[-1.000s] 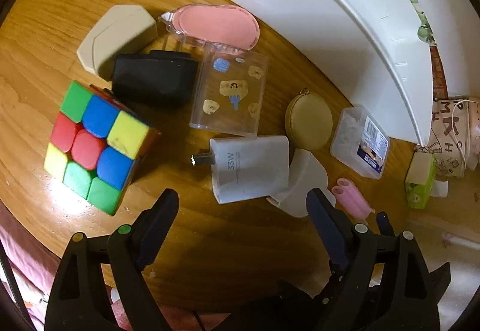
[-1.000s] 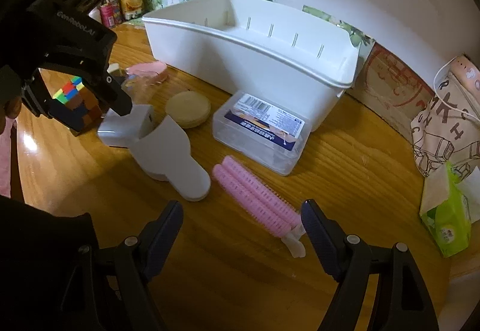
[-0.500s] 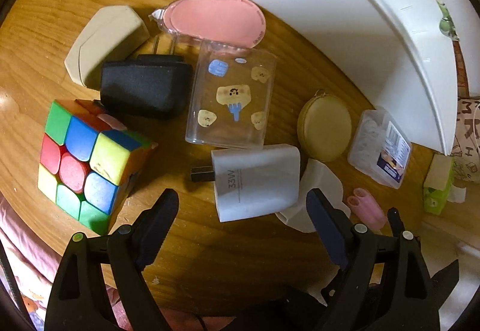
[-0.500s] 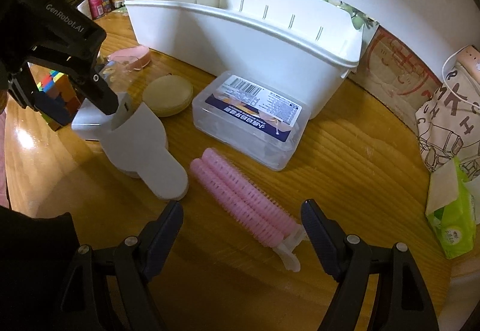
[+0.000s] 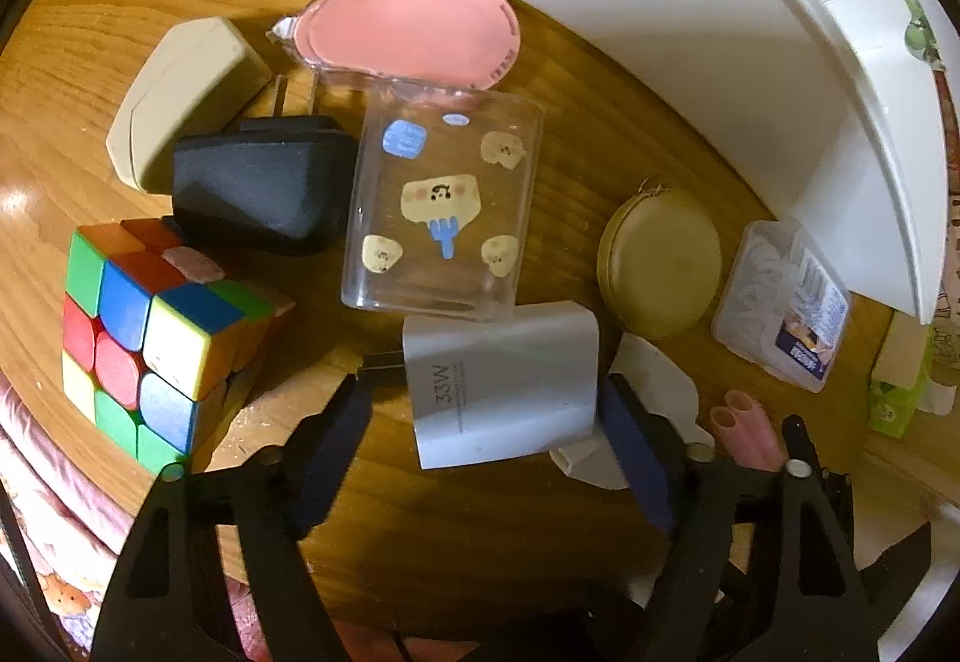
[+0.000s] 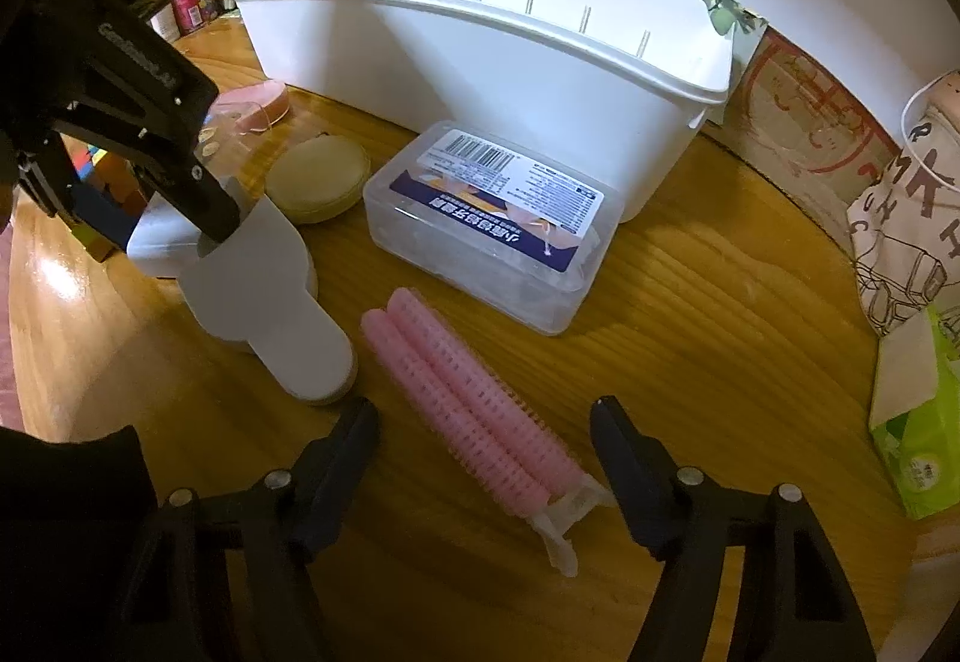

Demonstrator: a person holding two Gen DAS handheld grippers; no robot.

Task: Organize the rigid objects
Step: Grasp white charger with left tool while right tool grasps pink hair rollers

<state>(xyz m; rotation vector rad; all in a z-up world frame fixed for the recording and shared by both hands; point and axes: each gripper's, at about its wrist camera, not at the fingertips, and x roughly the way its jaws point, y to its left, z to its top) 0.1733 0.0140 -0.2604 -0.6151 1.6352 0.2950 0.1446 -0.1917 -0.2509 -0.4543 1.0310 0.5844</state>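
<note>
My left gripper [image 5: 483, 392] is open, its jaws on either side of a white 33W charger [image 5: 501, 383] on the wooden table. Around it lie a colour cube [image 5: 144, 338], a black charger [image 5: 258, 182], a beige block [image 5: 180, 92], a pink case [image 5: 408, 29], a clear decorated box [image 5: 441, 206], a round tan case [image 5: 660, 269] and a flat white piece [image 5: 654, 392]. My right gripper [image 6: 483, 413] is open over a pink hair roller clip [image 6: 474, 410]. A clear labelled box [image 6: 486, 218] lies in front of the white bin [image 6: 480, 56].
A patterned bag [image 6: 906, 218] and a green tissue pack [image 6: 918, 446] sit at the right of the table. Jars [image 6: 192, 8] stand at the far left behind the bin. The left gripper's body [image 6: 120, 80] fills the left of the right wrist view.
My left gripper has moved down and forward until its jaws flank the white charger. My right gripper has moved forward over the pink roller clip. Both stay open.
</note>
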